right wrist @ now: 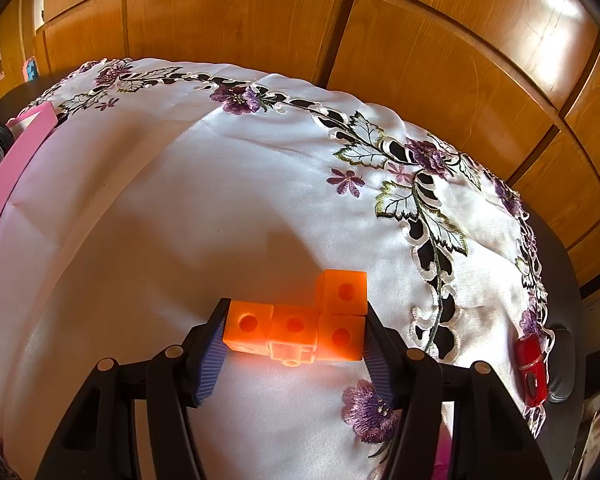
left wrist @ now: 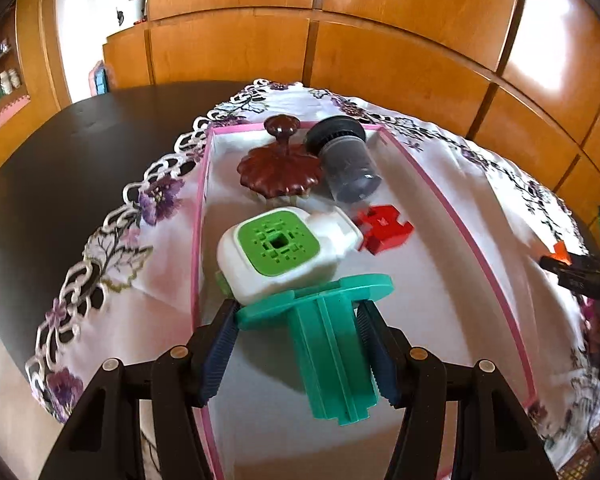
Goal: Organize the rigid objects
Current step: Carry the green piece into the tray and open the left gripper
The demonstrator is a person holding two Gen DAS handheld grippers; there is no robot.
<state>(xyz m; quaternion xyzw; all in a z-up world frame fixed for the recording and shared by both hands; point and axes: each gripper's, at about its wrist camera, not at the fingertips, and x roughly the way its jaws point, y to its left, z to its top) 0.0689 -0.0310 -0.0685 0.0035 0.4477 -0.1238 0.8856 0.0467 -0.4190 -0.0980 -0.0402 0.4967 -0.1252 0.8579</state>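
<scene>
So right at the bottom of the left view our left gripper (left wrist: 298, 350) is clamped on a teal spool (left wrist: 331, 344), held over the near end of the pink tray (left wrist: 465, 236). Just past it in the tray sits a white box (left wrist: 278, 254) with a green grille, then a red piece (left wrist: 383, 230) to its right, and toward the top of the frame a brown lid (left wrist: 280, 168) beside a grey jar (left wrist: 345, 160) lying on its side. So four things look sorted already and the spool seems about to join them. Over in the right view, our right gripper (right wrist: 296, 338) is squeezing an orange block piece (right wrist: 311, 318) low over the cloth (right wrist: 220, 200), so that one's still to go, plus a red thing (right wrist: 531, 372) at the lower right edge. Only the left view shows the tray's contents; the right one just catches the tray's wall at the far left, and only it shows that red straggler.
</scene>
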